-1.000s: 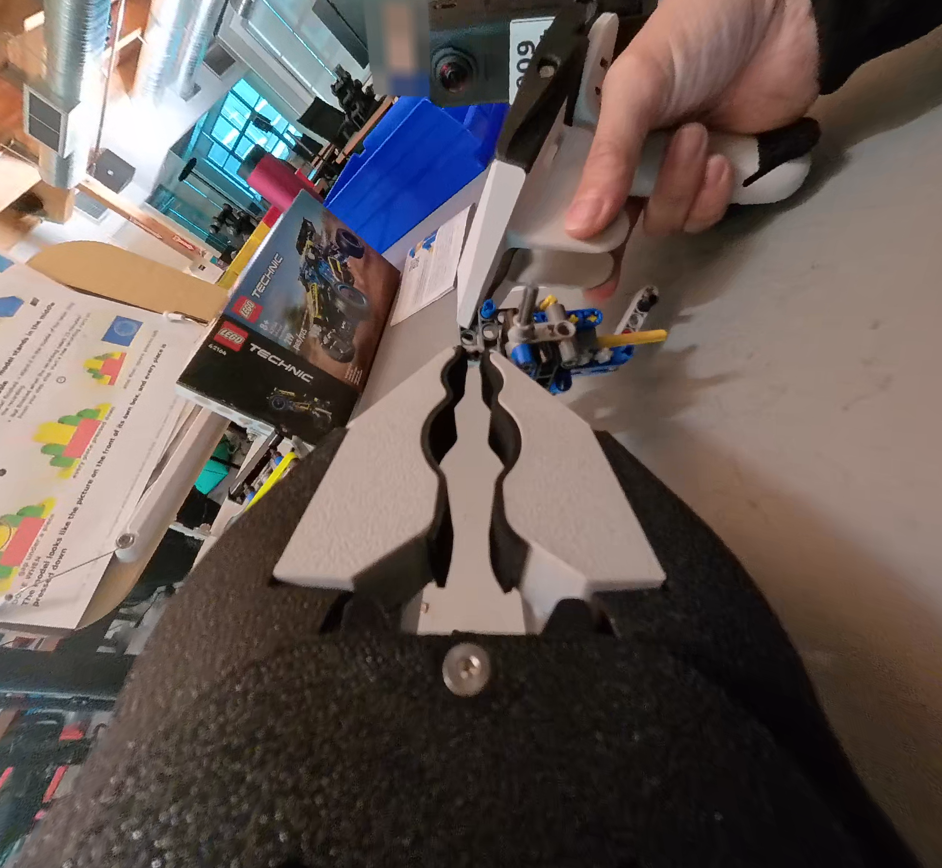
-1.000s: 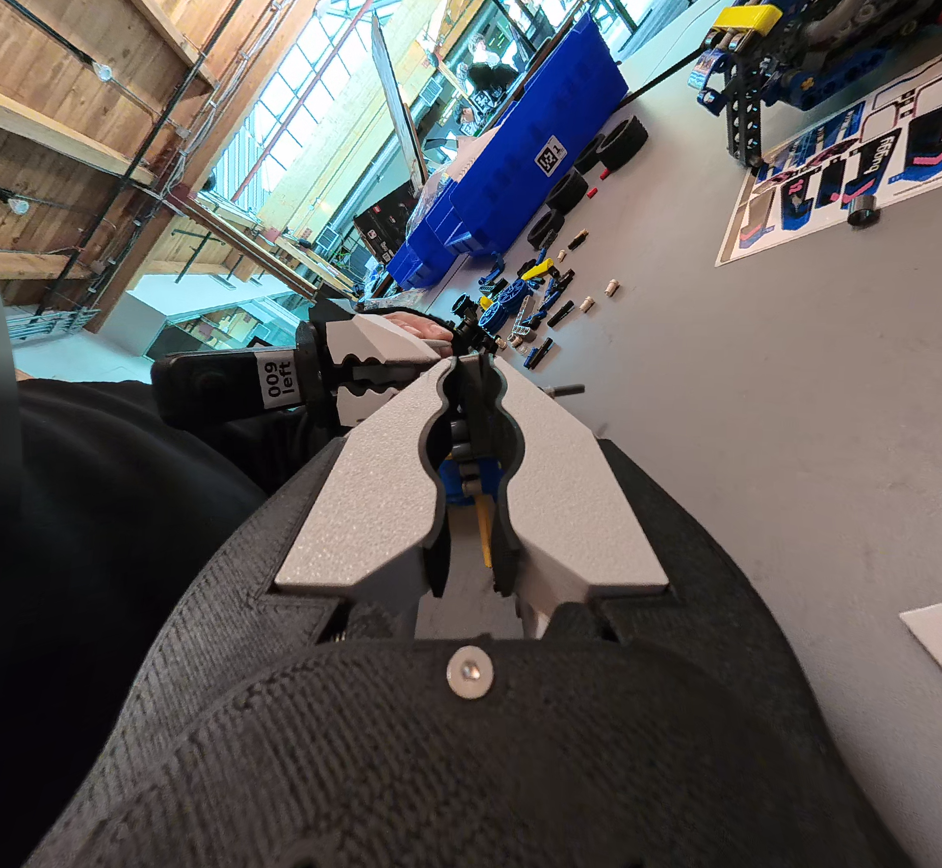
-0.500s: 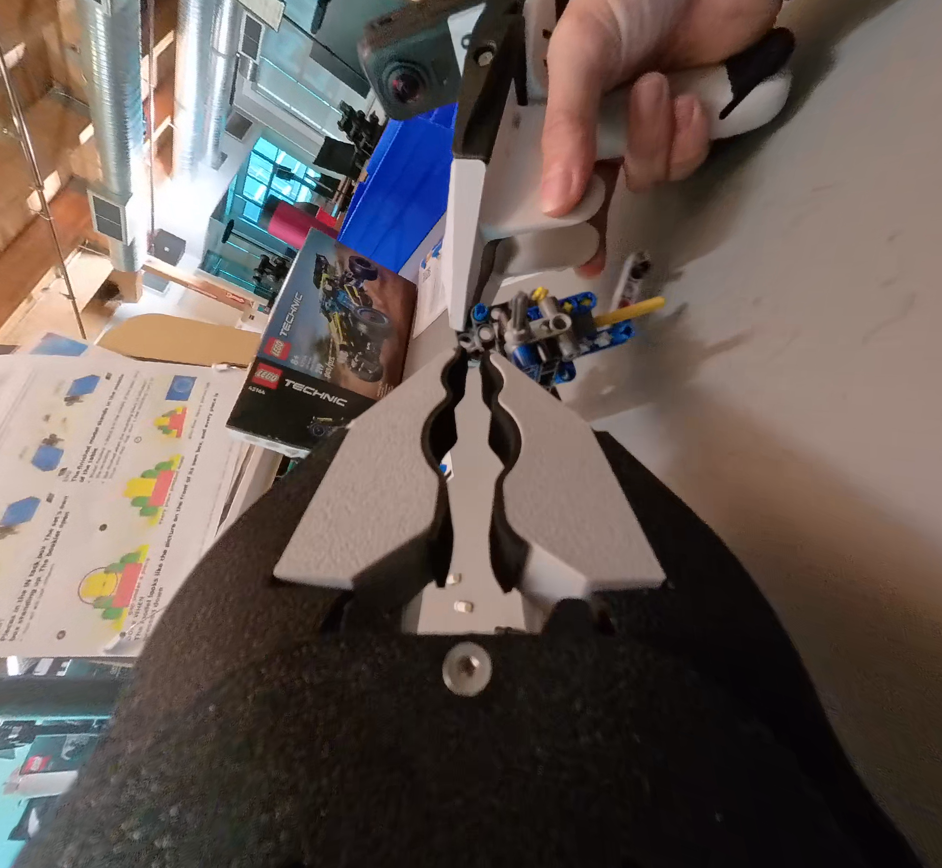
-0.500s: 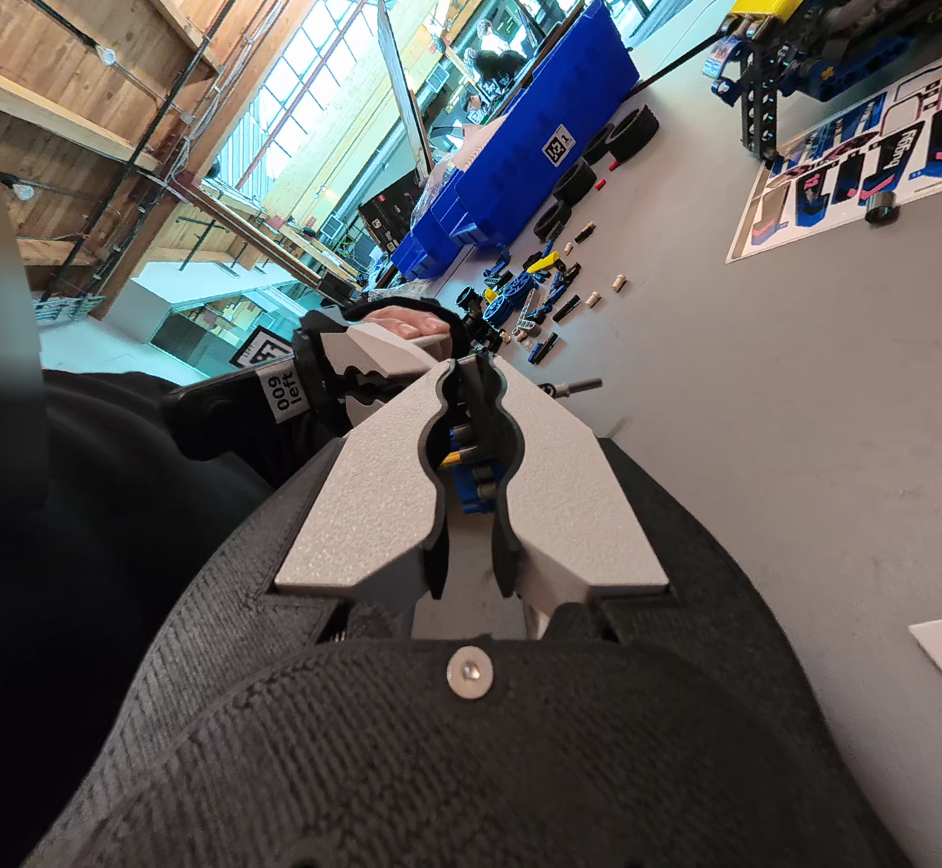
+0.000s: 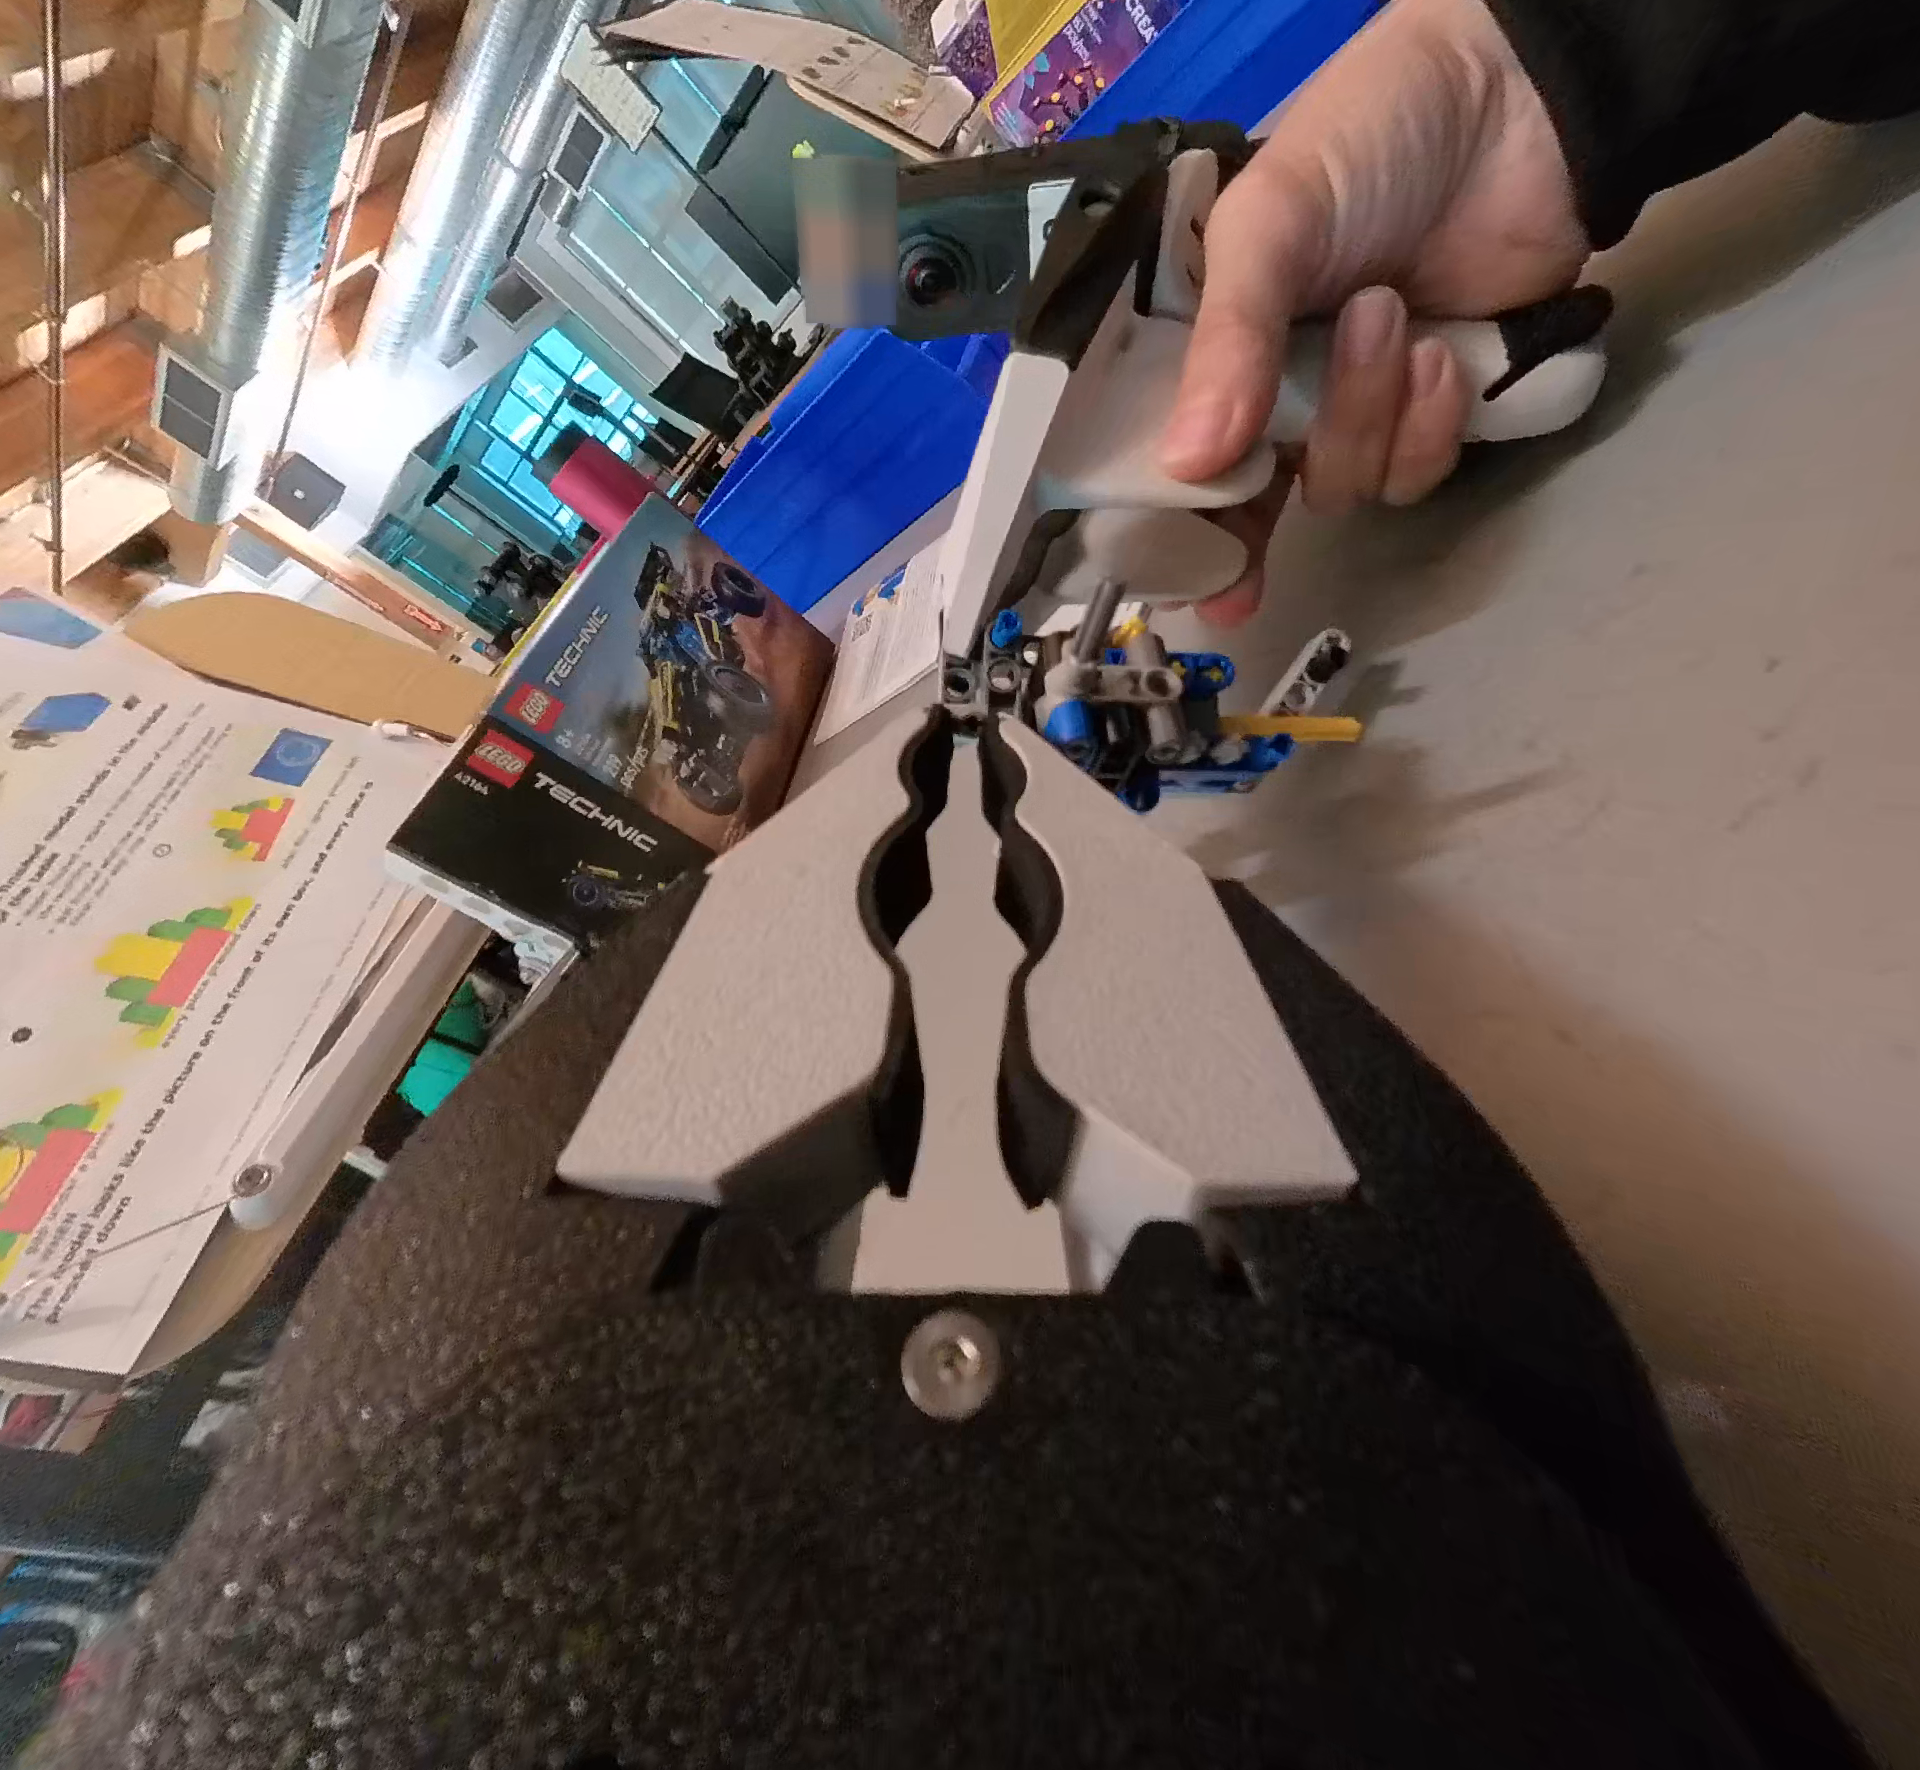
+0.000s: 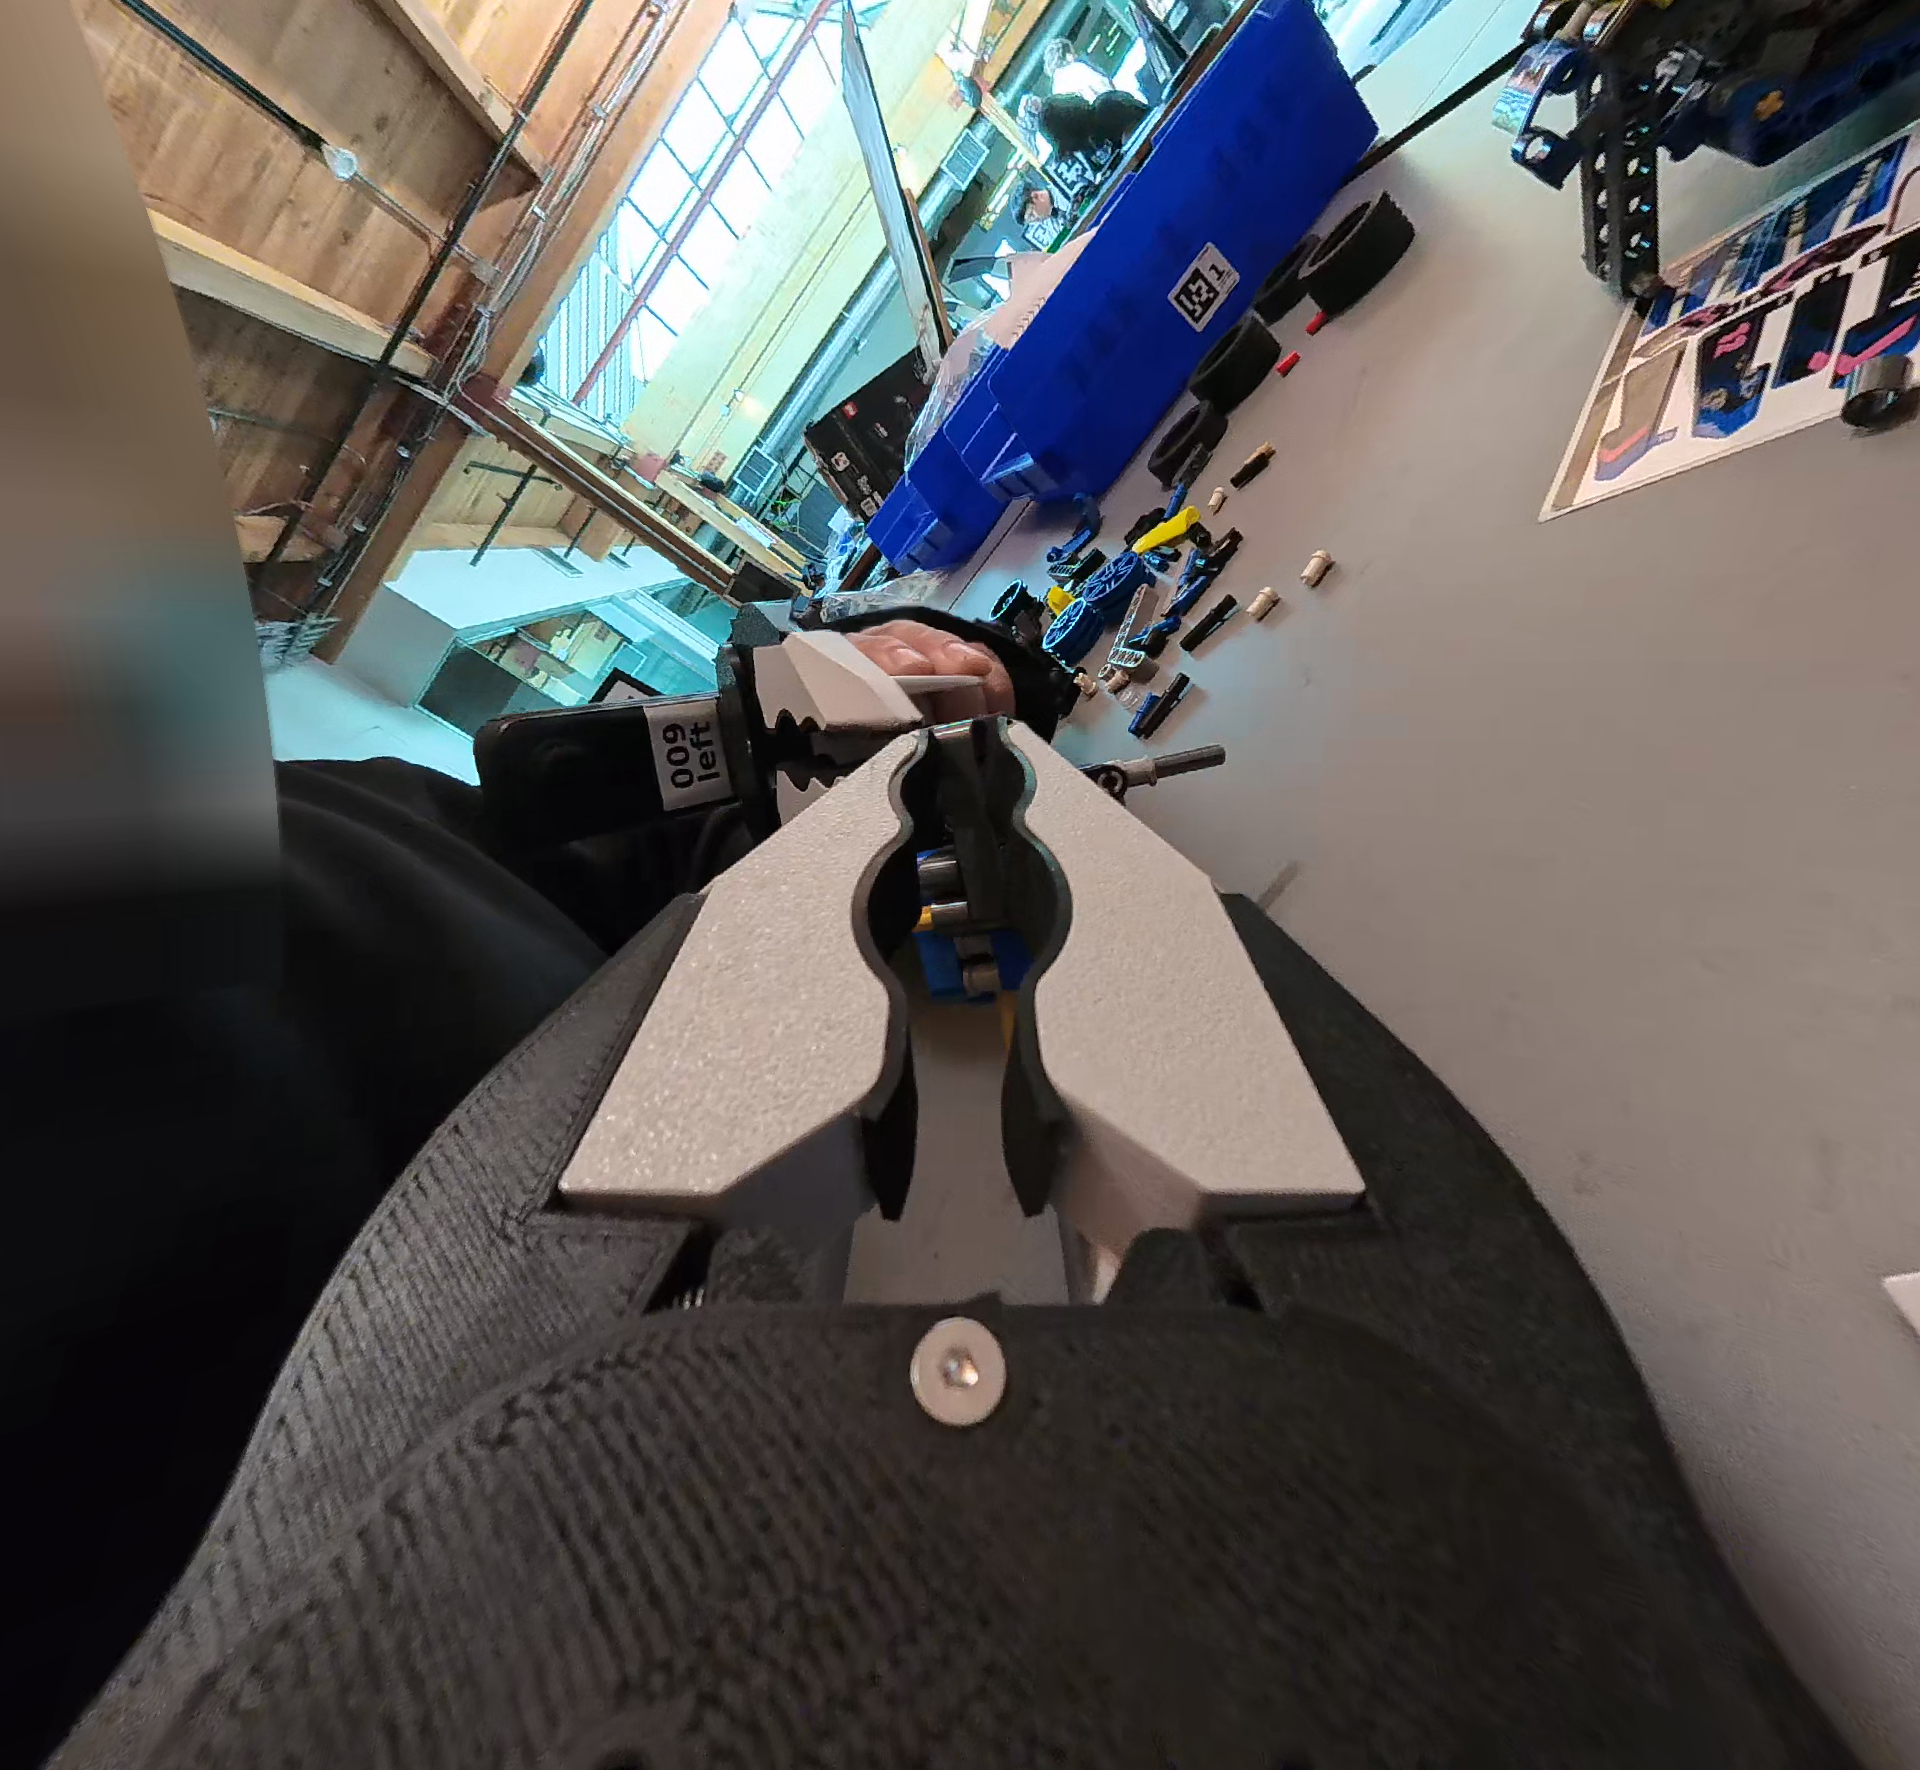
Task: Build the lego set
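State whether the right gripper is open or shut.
Shut: the right gripper has its grey fingers clamped on the small blue-and-grey lego assembly.

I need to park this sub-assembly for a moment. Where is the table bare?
The grey table is bare between the sticker sheet and the right gripper. It is crowded by the loose parts, black tyres and blue bin.

Pale grey tongs (image 5: 961, 733) with wavy black inner edges — textured black housing, one silver screw (image 5: 950, 1375) — black sleeve (image 5: 1704, 6).
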`<state>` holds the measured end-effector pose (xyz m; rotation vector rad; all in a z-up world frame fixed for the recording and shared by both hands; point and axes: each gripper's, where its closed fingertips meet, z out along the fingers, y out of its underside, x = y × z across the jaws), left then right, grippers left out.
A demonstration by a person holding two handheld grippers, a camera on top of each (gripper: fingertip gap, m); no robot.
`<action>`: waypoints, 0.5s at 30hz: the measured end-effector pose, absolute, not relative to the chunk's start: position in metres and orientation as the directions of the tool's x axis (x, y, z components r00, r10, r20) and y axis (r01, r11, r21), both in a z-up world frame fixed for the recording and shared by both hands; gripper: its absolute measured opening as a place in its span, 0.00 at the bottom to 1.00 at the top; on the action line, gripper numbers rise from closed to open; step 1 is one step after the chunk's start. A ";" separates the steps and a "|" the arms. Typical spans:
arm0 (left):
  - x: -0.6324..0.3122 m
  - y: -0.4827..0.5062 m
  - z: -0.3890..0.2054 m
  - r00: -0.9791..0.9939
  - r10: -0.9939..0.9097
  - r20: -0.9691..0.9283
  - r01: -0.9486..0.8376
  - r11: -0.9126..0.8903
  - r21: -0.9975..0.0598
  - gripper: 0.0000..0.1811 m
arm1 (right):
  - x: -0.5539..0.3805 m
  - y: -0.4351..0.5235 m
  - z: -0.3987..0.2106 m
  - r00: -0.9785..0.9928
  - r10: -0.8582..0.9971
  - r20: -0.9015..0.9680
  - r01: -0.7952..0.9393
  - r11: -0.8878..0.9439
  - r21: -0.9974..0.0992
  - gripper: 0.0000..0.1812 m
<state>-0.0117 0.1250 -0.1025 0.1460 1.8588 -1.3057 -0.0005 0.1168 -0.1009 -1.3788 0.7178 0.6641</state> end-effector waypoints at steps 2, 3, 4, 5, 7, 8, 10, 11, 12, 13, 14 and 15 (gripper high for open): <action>-0.011 0.125 -0.102 -0.633 -0.361 -0.685 0.512 0.468 -0.720 0.02 | 0.000 0.116 -0.100 0.624 0.006 -0.781 -0.779 0.087 -0.621 0.05; -0.011 0.124 -0.103 -0.624 -0.361 -0.693 0.510 0.484 -0.711 0.02 | 0.000 0.116 -0.100 0.624 0.004 -0.781 -0.778 0.090 -0.621 0.05; -0.011 0.124 -0.102 -0.622 -0.363 -0.693 0.508 0.486 -0.711 0.02 | 0.001 0.116 -0.101 0.626 -0.004 -0.780 -0.777 0.090 -0.624 0.05; -0.011 0.124 -0.103 -0.635 -0.371 -0.677 0.494 0.479 -0.725 0.02 | 0.000 0.116 -0.101 0.629 -0.003 -0.778 -0.775 0.088 -0.626 0.05; -0.011 0.125 -0.103 -0.666 -0.383 -0.640 0.470 0.451 -0.759 0.02 | 0.000 0.116 -0.101 0.633 -0.011 -0.774 -0.771 0.087 -0.632 0.05; -0.011 0.125 -0.103 -0.665 -0.378 -0.644 0.476 0.450 -0.755 0.02 | 0.000 0.117 -0.101 0.634 -0.009 -0.773 -0.770 0.083 -0.633 0.05; -0.012 0.125 -0.103 -0.637 -0.355 -0.684 0.513 0.467 -0.720 0.02 | 0.000 0.117 -0.101 0.631 -0.008 -0.775 -0.773 0.079 -0.630 0.05; -0.013 0.124 -0.102 -0.625 -0.342 -0.701 0.532 0.470 -0.704 0.02 | -0.001 0.117 -0.101 0.633 -0.004 -0.774 -0.772 0.077 -0.631 0.05; -0.014 0.124 -0.102 -0.609 -0.328 -0.722 0.553 0.477 -0.683 0.02 | -0.003 0.117 -0.100 0.633 0.007 -0.774 -0.773 0.073 -0.631 0.05; -0.014 0.125 -0.102 -0.593 -0.313 -0.742 0.568 0.490 -0.661 0.02 | -0.004 0.117 -0.100 0.634 0.012 -0.773 -0.772 0.070 -0.632 0.05; -0.014 0.125 -0.102 -0.581 -0.303 -0.755 0.579 0.498 -0.645 0.02 | -0.004 0.117 -0.100 0.637 0.011 -0.771 -0.770 0.068 -0.635 0.05; -0.014 0.125 -0.101 -0.572 -0.296 -0.765 0.588 0.502 -0.634 0.02 | -0.004 0.117 -0.100 0.639 0.012 -0.770 -0.768 0.066 -0.637 0.05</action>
